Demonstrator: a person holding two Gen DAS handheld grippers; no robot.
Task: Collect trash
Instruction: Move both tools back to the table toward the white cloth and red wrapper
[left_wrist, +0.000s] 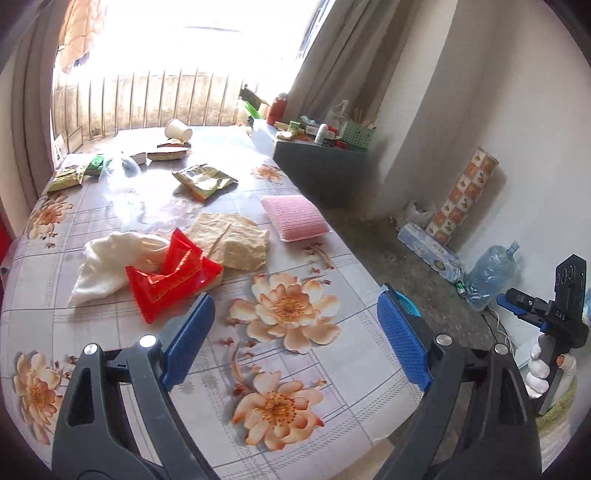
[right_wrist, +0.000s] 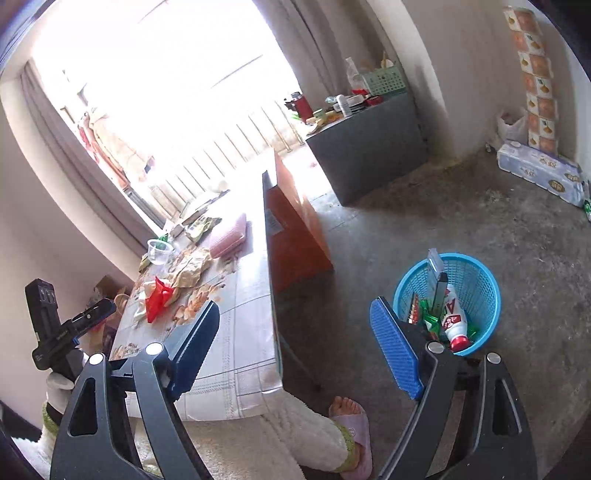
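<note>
Left gripper (left_wrist: 295, 343) hangs tilted down, jaws spread, above the table (left_wrist: 332, 387).

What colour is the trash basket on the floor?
The basket is light blue, seen best from the right wrist view.

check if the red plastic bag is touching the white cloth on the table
Touching. In the left wrist view the red plastic bag lies over the edge of the white cloth, covering part of it with no gap showing.

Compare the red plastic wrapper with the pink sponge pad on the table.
The red plastic wrapper is crumpled, glossy and torn open; the pink sponge pad is flat, matte and ribbed. The wrapper lies against a white cloth and brown paper; the pad lies apart, nearer the table edge. Both rest on the flowered tablecloth.
</note>
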